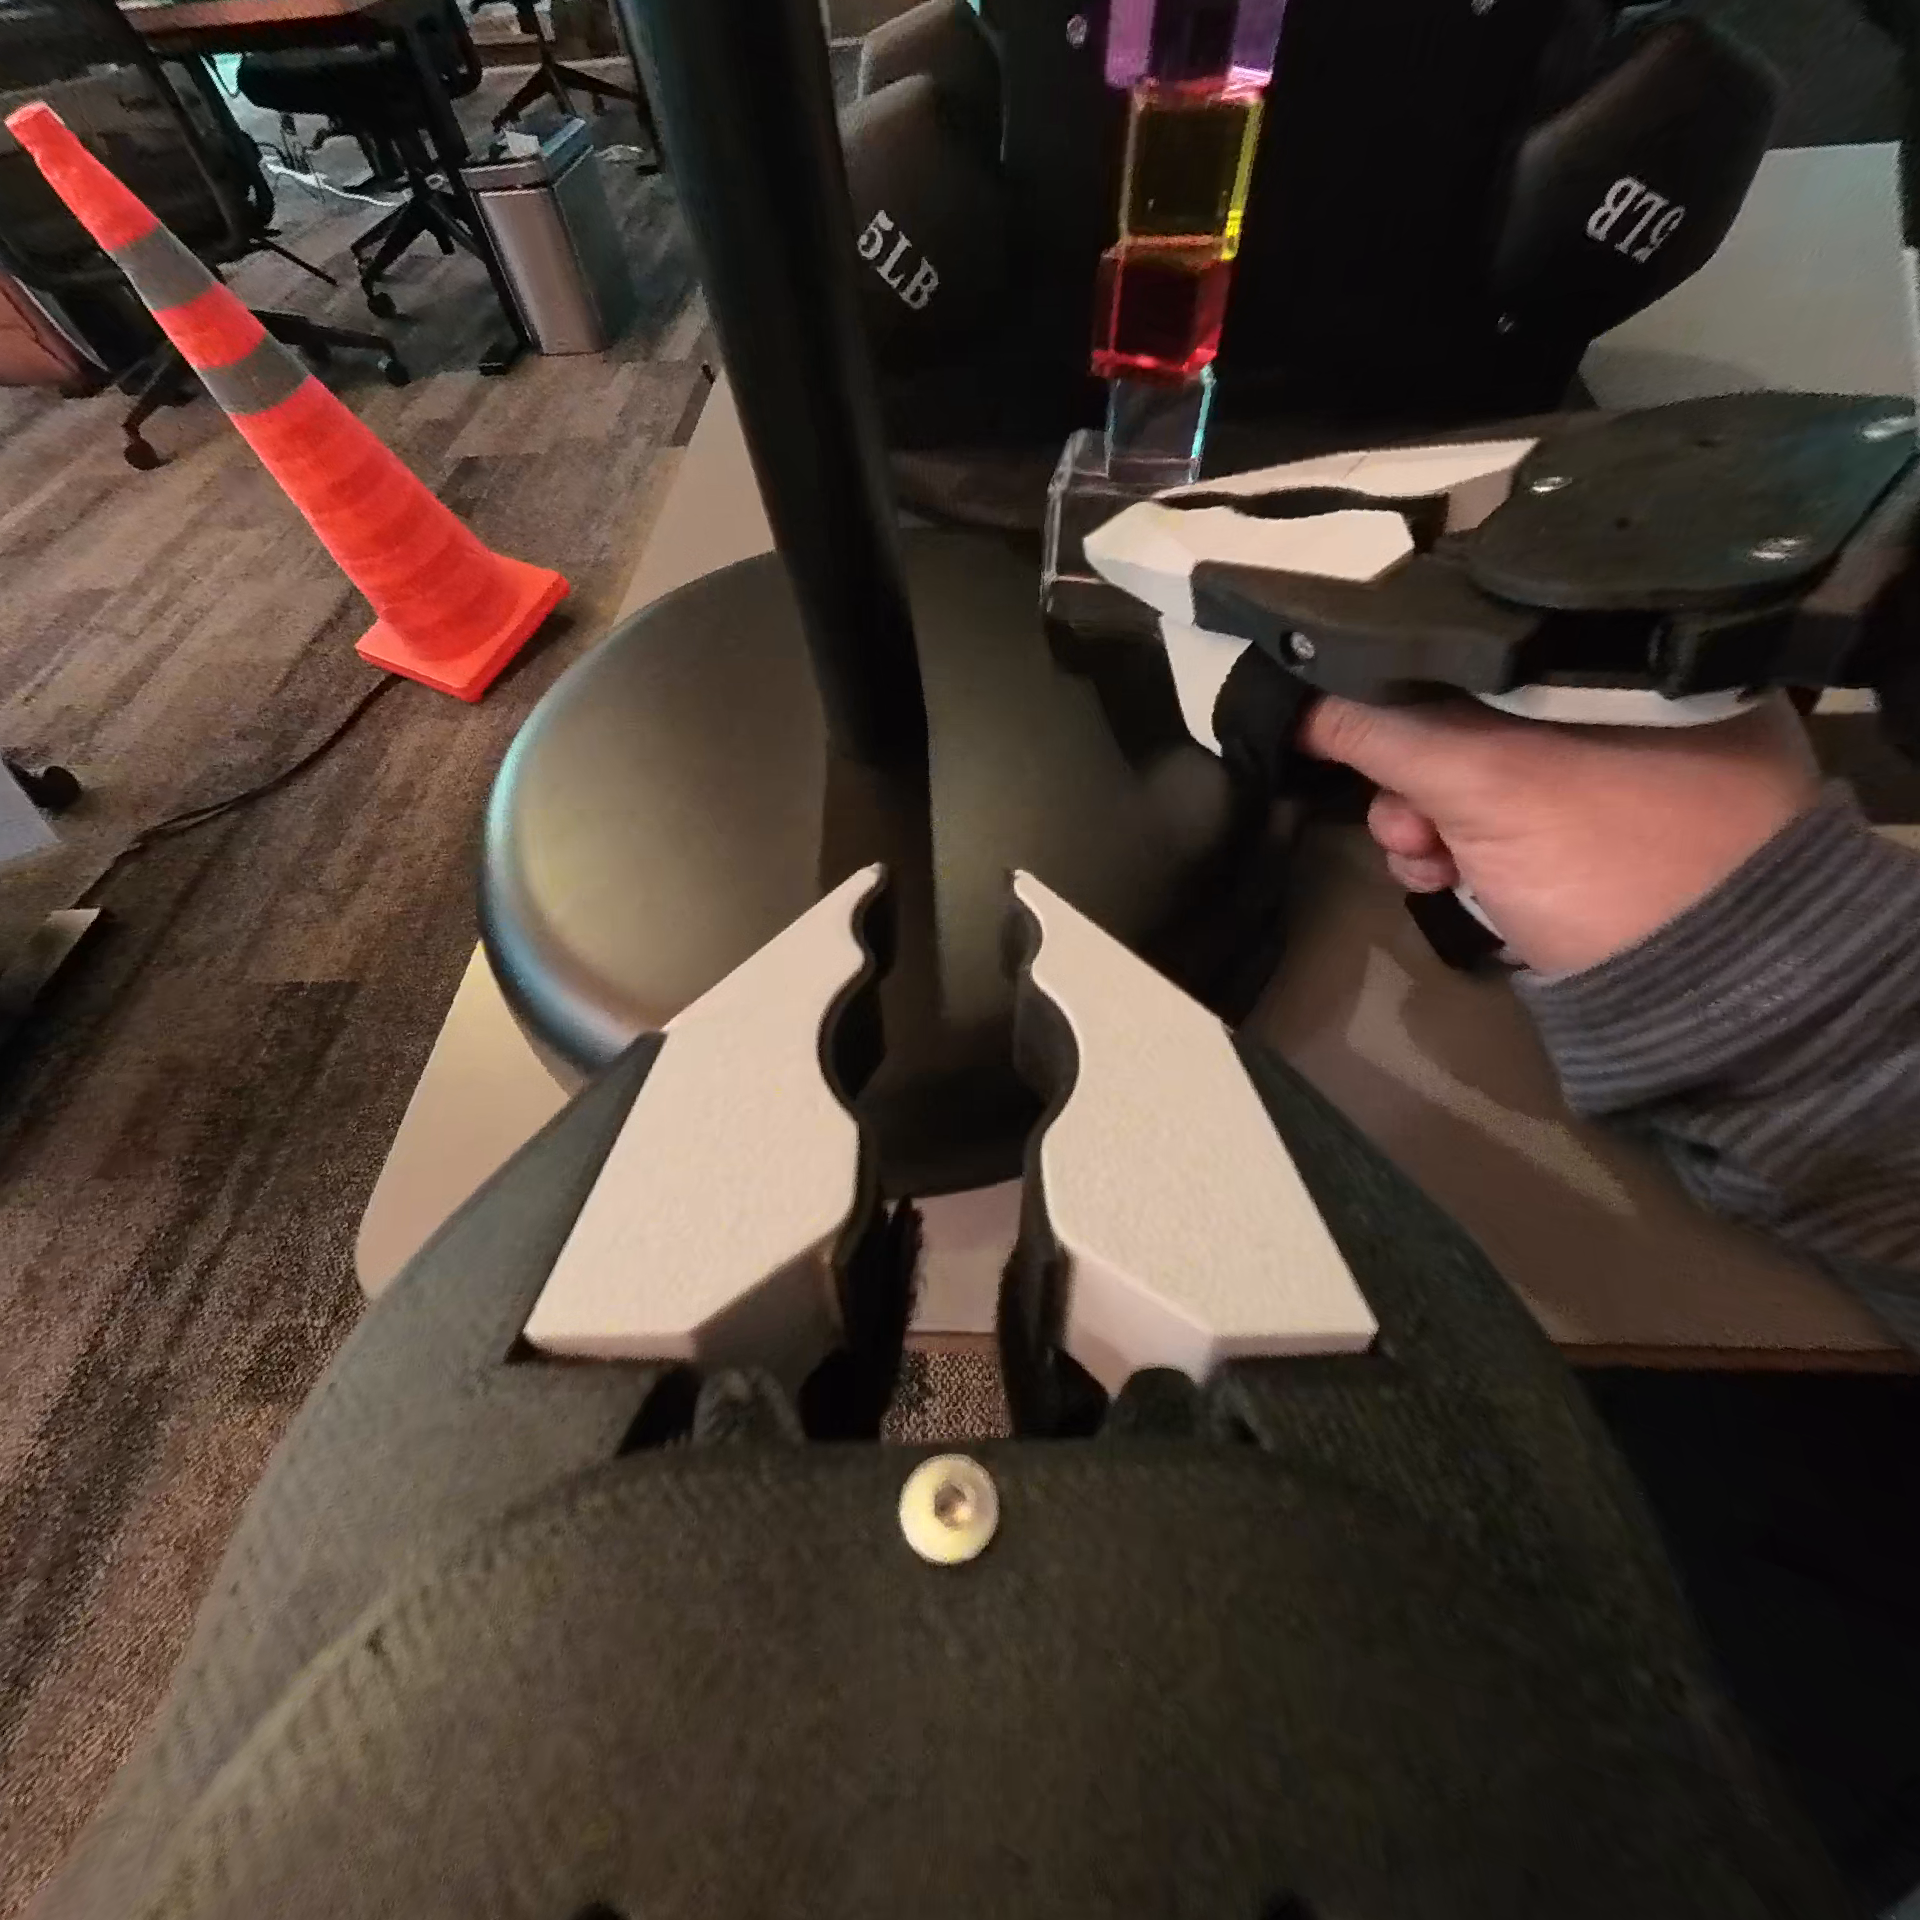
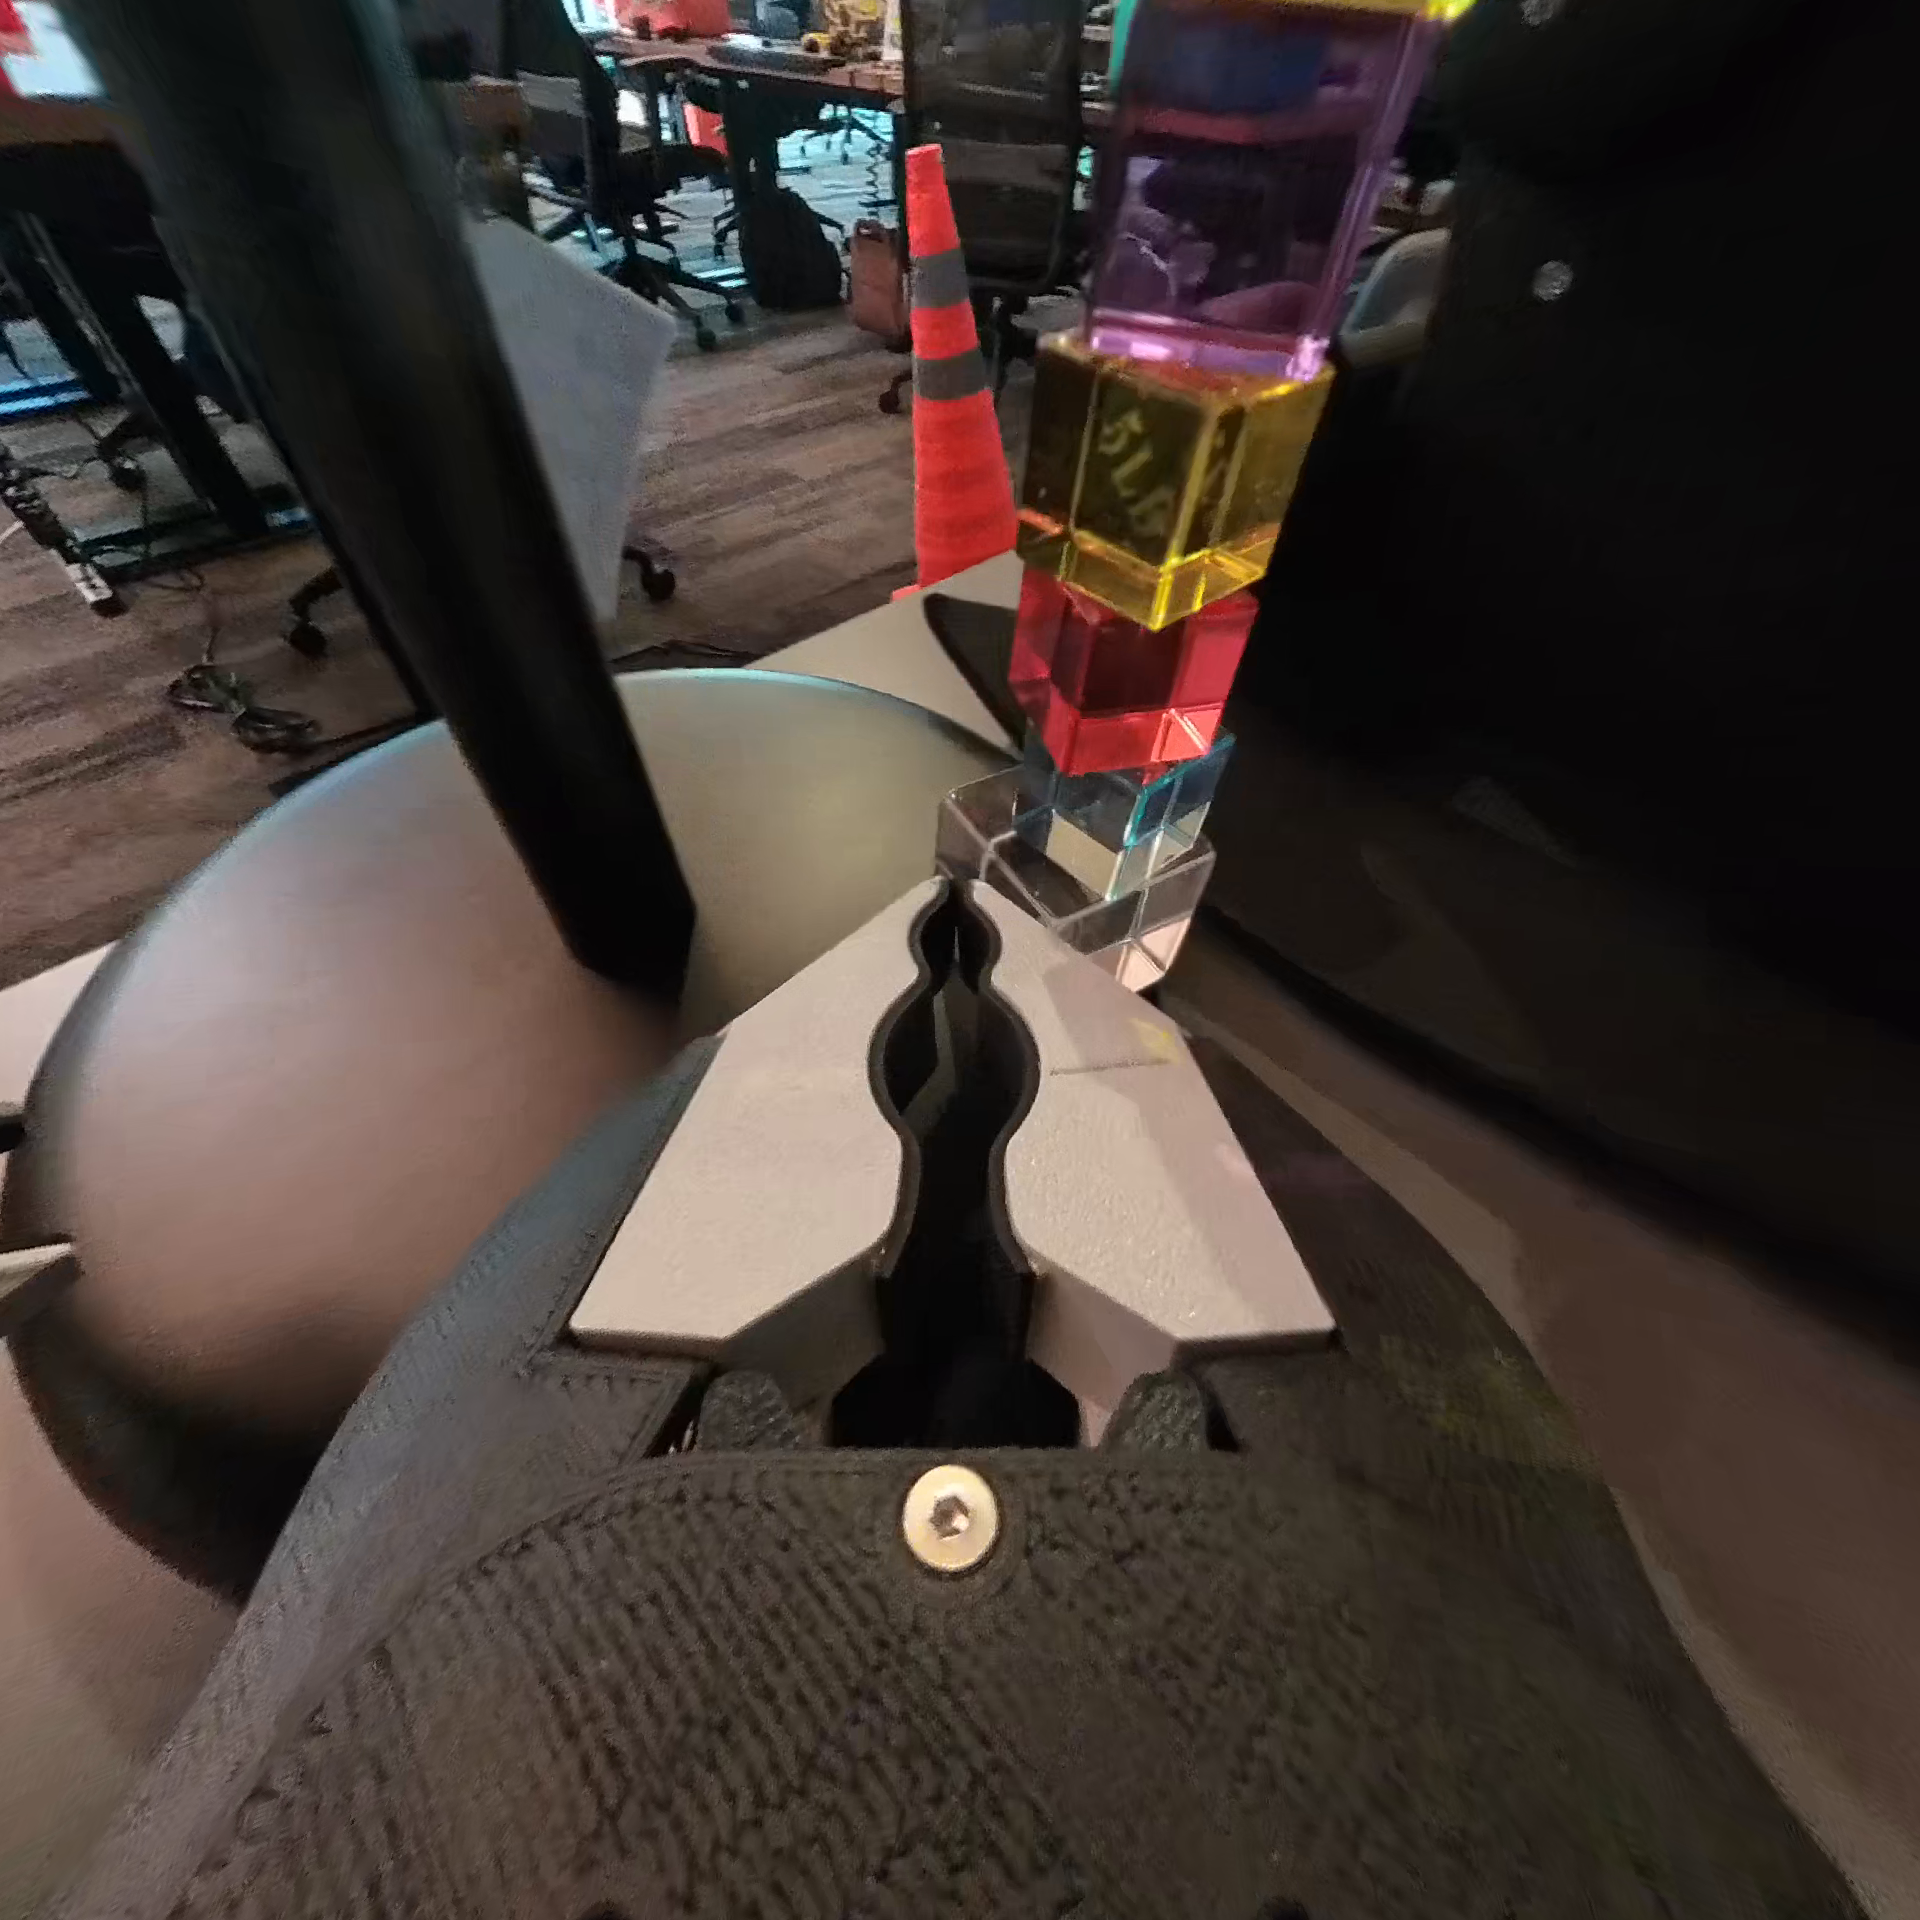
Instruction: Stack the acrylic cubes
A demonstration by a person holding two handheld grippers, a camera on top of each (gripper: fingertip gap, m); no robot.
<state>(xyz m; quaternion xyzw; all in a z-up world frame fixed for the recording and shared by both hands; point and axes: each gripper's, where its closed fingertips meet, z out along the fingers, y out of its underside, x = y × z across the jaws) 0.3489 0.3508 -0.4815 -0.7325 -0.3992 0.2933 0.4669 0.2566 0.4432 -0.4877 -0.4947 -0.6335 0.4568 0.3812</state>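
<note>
A tower of see-through cubes stands on the table: a clear one [image 1: 1075, 499] at the bottom, then pale blue [image 1: 1158, 421], red [image 1: 1153, 312], yellow [image 1: 1190, 166] and purple [image 1: 1184, 36]. In the right wrist view the clear cube [image 2: 1143, 920] lies just right of my right gripper [image 2: 961, 894], which is shut with nothing between its fingertips. The left wrist view shows that gripper [image 1: 1112, 535] right beside the clear cube, with a hand on its handle. My left gripper [image 1: 948, 883] is slightly open and empty over the round dark stand base [image 1: 665, 790].
A black pole [image 1: 800, 364] rises from the base; both also show in the right wrist view [image 2: 364, 416]. Black weight bags [image 1: 914, 208] [image 1: 1621, 187] stand behind the tower. The table edge [image 1: 1558, 1340] is near. An orange cone [image 1: 312, 416] and a metal bin [image 1: 551, 249] stand on the floor. Spacing between my two grippers at the tips: around 12 cm. The black pole [image 1: 800, 364] sits 9 cm or so from the ends of my left fingers.
</note>
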